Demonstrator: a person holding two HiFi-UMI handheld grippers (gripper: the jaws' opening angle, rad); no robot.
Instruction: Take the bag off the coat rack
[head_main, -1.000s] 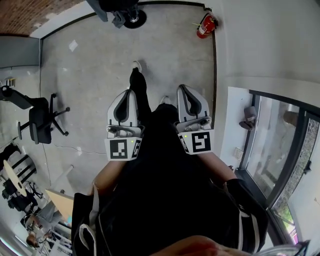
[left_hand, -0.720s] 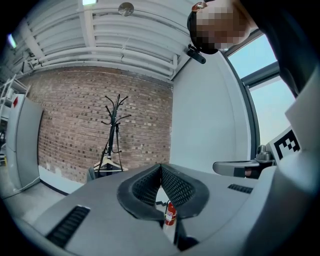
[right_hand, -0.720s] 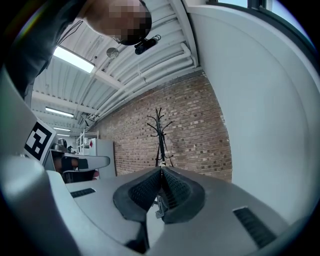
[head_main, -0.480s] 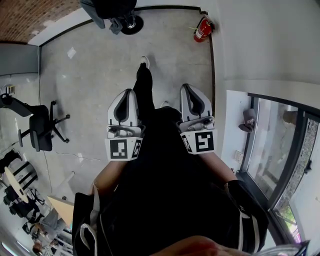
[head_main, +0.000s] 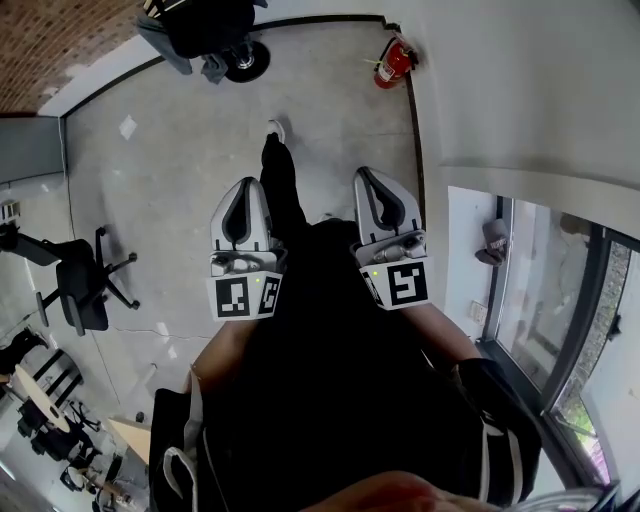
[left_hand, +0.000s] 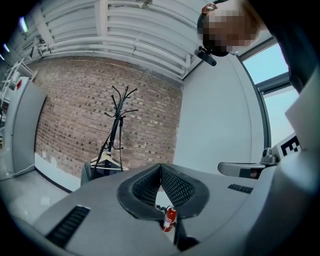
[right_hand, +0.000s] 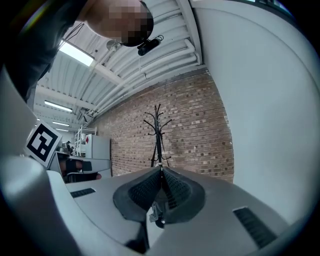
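With jaws closed and empty, the left gripper (left_hand: 160, 166) and right gripper (right_hand: 160, 169) are partly masking the distant coat rack (left_hand: 117, 127) and bag (left_hand: 100, 170).

My left gripper (head_main: 250, 185) and right gripper (head_main: 365, 175), centre frame, are pale grey shells with black pads (head_main: 240, 215) and black-and-white marker cubes (head_main: 245, 296). I wear black clothing (head_main: 330, 380) and a white shoe (head_main: 275, 130).

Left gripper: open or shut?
Shut. The left gripper shows its jaw tips touching in the left gripper view, nothing between them.
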